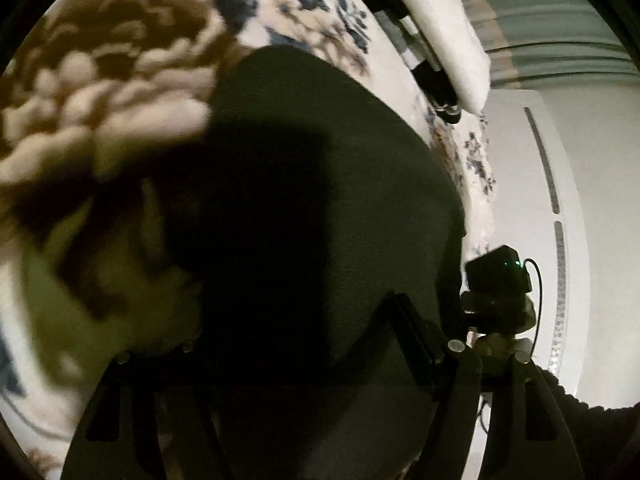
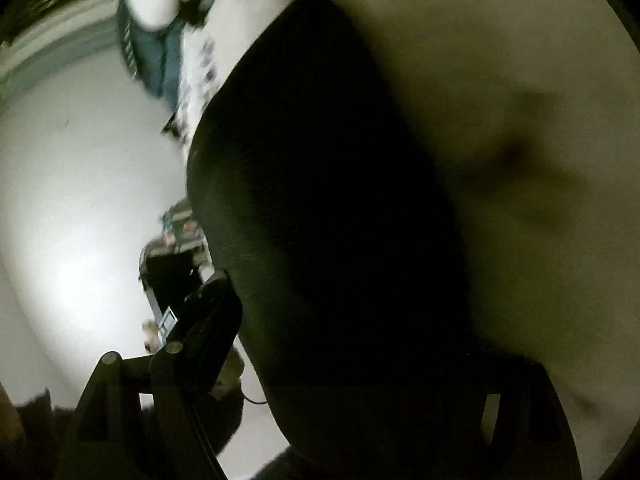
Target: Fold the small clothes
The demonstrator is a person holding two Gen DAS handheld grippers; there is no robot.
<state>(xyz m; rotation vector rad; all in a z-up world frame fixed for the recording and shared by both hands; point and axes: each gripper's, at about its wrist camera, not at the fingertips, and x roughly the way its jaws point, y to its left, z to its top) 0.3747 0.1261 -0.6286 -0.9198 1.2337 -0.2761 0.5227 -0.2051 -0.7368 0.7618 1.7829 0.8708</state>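
A dark, almost black garment (image 1: 320,184) fills the middle of the left wrist view and drapes over my left gripper (image 1: 296,344), hiding its left finger; the right finger (image 1: 416,332) shows against the cloth. The jaws look closed on the fabric. In the right wrist view the same dark garment (image 2: 328,200) hangs across my right gripper (image 2: 320,320); only the left finger (image 2: 208,312) shows, pressed against the cloth. The other right gripper unit (image 1: 500,280) appears at the garment's right edge in the left wrist view.
A floral bedspread (image 1: 120,80) with brown and blue flowers lies under the garment. A white pillow (image 1: 452,32) and striped cloth lie at the far end. A white wall (image 1: 608,200) is on the right. Blurred cream bedding (image 2: 500,80) lies behind the garment.
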